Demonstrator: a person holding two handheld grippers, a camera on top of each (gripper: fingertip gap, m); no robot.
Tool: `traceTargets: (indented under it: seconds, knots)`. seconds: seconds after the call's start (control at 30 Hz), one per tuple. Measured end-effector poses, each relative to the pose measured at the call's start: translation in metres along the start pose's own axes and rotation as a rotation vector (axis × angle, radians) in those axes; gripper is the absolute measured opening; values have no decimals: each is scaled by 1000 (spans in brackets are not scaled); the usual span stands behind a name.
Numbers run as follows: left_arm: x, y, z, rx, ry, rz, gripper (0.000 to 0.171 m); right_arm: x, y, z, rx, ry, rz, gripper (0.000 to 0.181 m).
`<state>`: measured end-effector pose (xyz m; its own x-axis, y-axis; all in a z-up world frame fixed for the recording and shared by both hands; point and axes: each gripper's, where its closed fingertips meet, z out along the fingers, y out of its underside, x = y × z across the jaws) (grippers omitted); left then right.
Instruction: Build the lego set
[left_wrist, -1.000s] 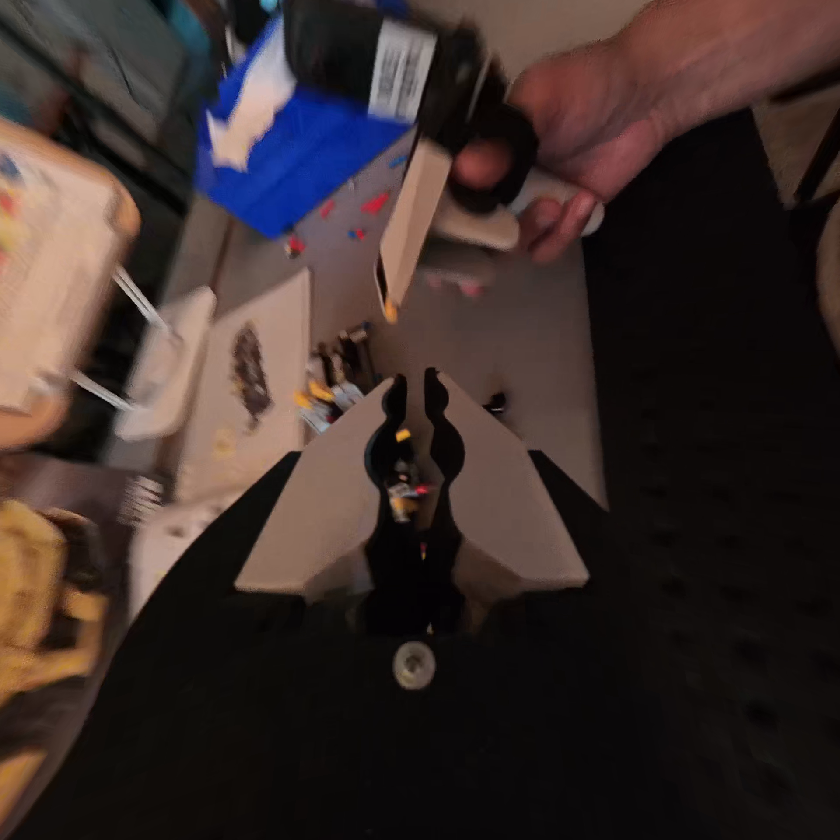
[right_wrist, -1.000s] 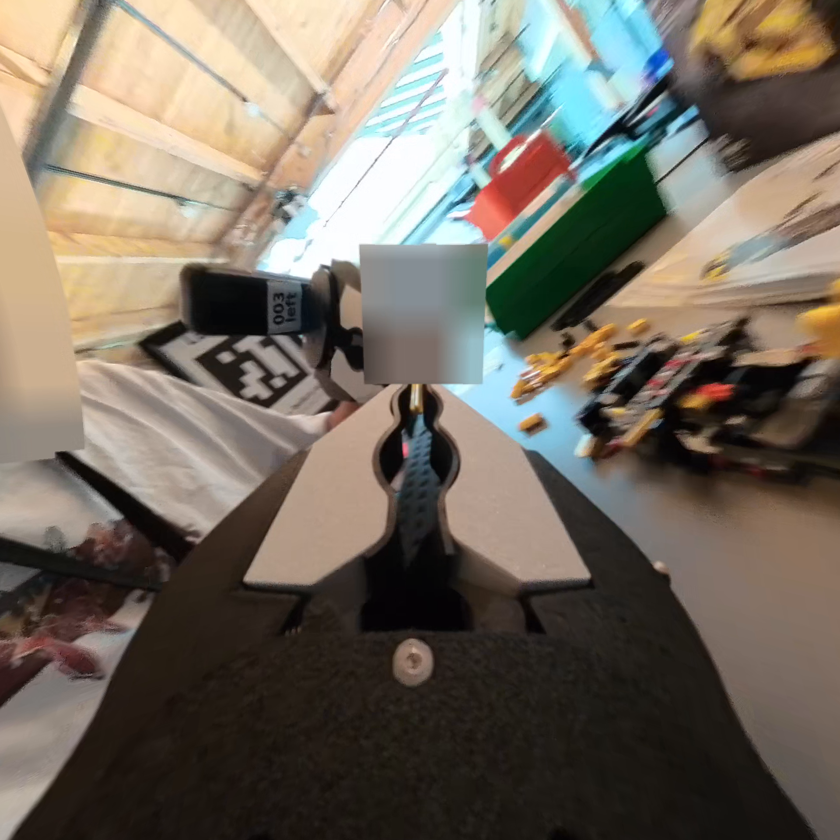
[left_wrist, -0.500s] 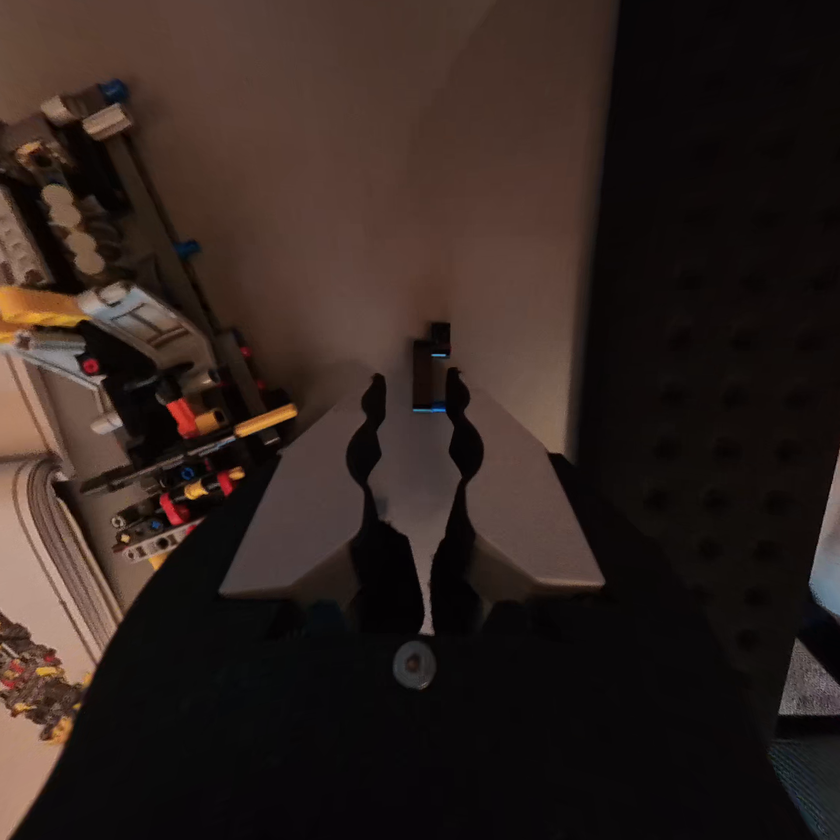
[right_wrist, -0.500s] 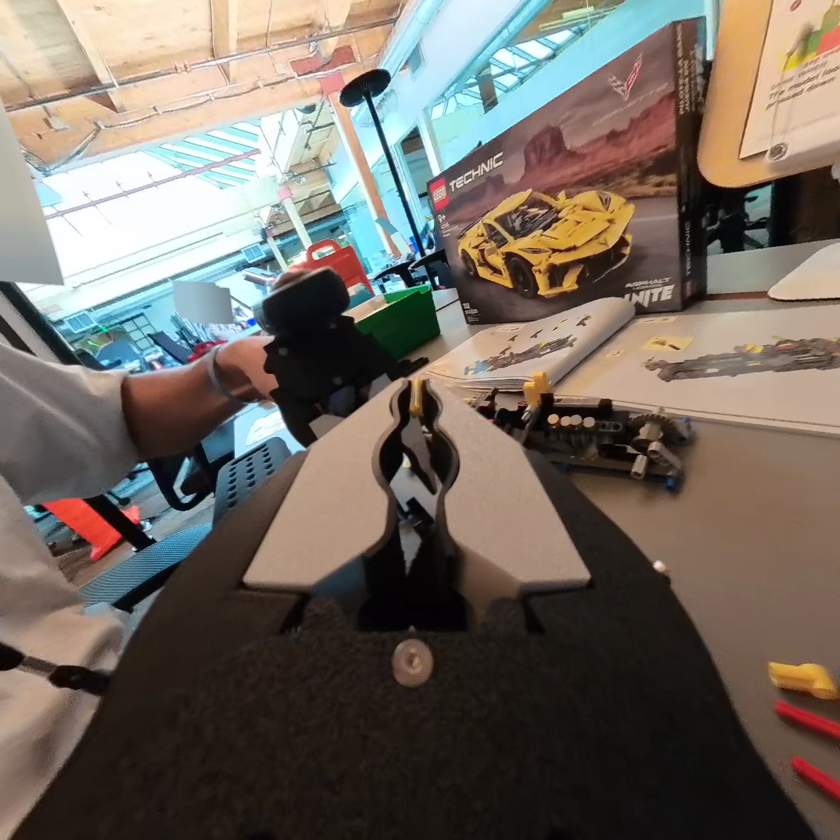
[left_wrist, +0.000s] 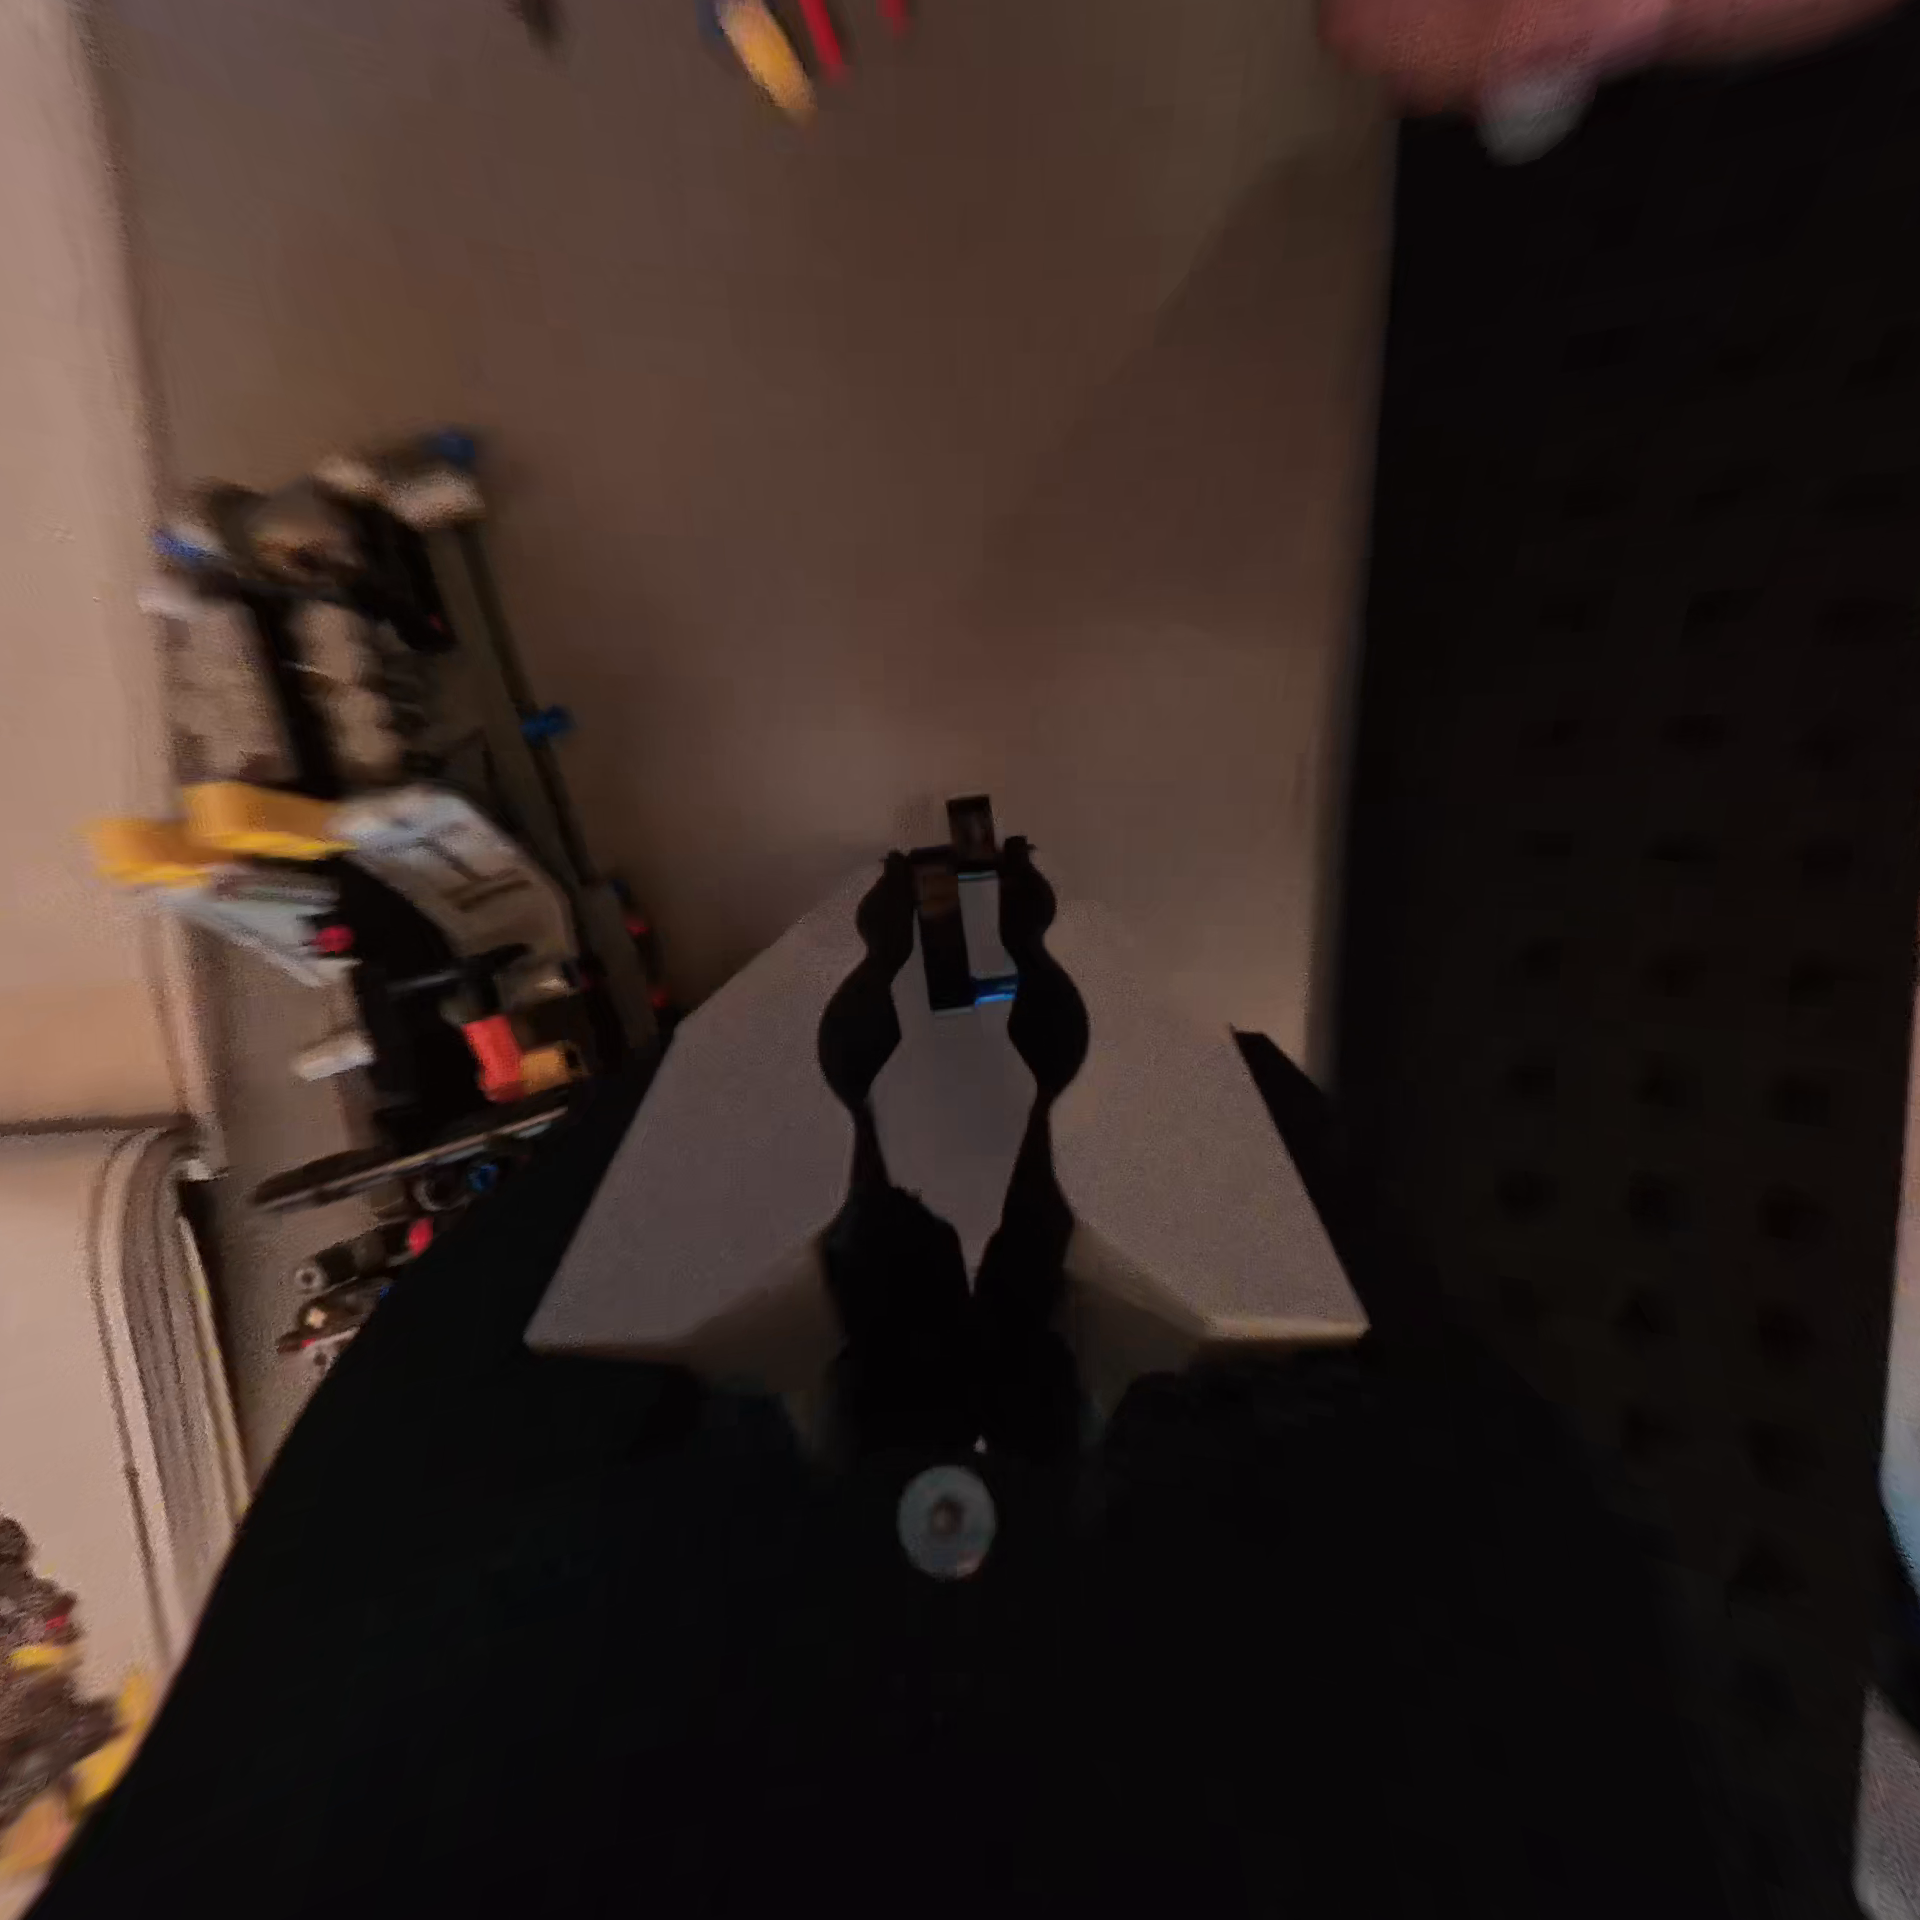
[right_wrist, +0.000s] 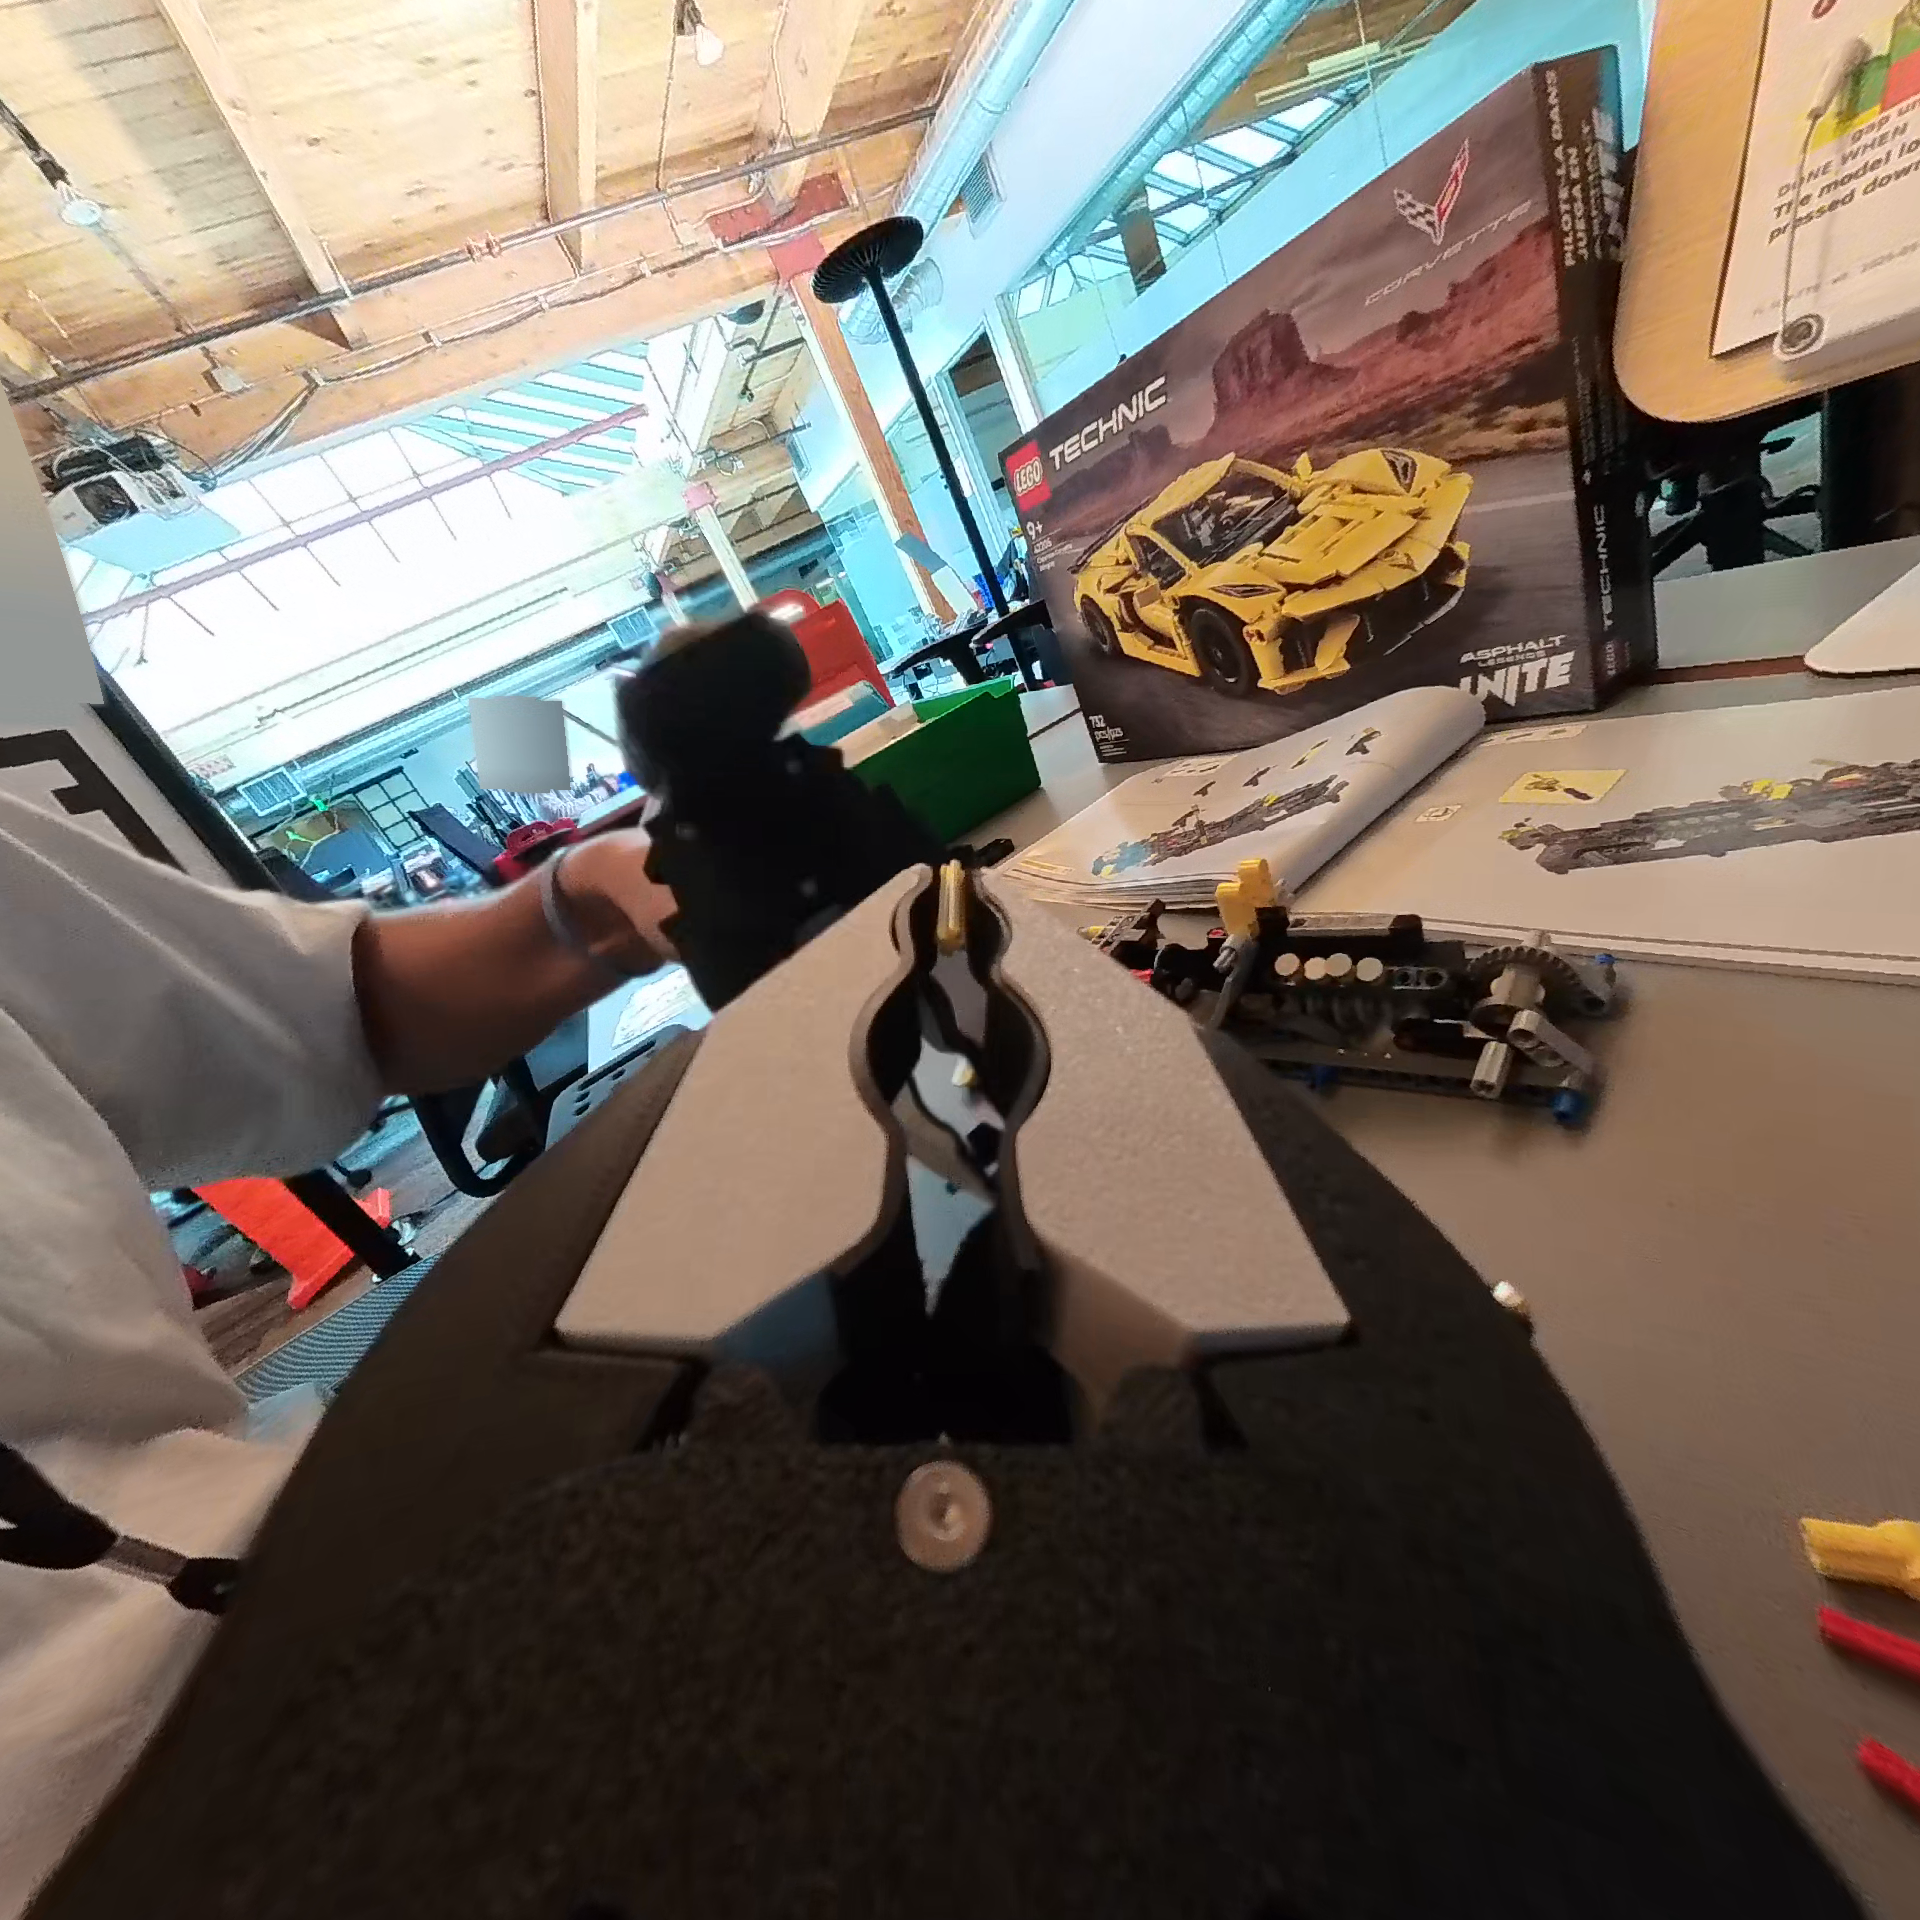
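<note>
The left wrist view looks down on a small black piece (left_wrist: 954, 925) with a blue end, lying on the grey desk (left_wrist: 831, 468) between the parted tips of the left tool (left_wrist: 956, 862). Half a second ago it lay just beyond them. The right wrist view shows the right tool (right_wrist: 948, 896) clamped on a small yellow pin (right_wrist: 950, 902), the half-built chassis (right_wrist: 1382, 997) near the manual (right_wrist: 1351, 810), and bare desk in front.
</note>
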<state>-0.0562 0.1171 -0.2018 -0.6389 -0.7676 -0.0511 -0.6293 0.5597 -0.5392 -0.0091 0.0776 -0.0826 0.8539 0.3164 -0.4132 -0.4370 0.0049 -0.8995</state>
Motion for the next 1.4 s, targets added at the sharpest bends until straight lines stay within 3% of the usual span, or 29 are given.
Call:
traceTargets:
  seconds: [0.1, 0.17, 0.23, 0.33, 0.57, 0.9, 1.1, 1.4]
  knots:
    - [-14, -42, -33, 417, -73, -174, 13, 1, 2, 4, -3, 36, 2, 3]
    - [-23, -53, -54, 630, -114, -285, 14, 3, 10, 14, -25, 82, 15, 3]
    - [-32, -54, -69, 770, -200, -328, 14, 2, 15, 29, -20, 114, 36, 3]
    - [-37, -53, -80, 865, -264, -369, 14, -1, 18, 51, -14, 150, 11, 3]
    - [-41, -47, -91, 846, -444, -272, 13, -6, 18, 73, -10, 174, -51, 3]
    - [-43, -47, -94, 777, -696, -168, 13, -6, 17, 74, 46, 138, 59, 3]
    - [-40, -56, -95, 807, -735, -190, 13, -6, 10, 69, 99, 151, 25, 3]
    - [-38, -56, -95, 811, -745, -171, 13, -10, 10, 68, 133, 67, 113, 3]
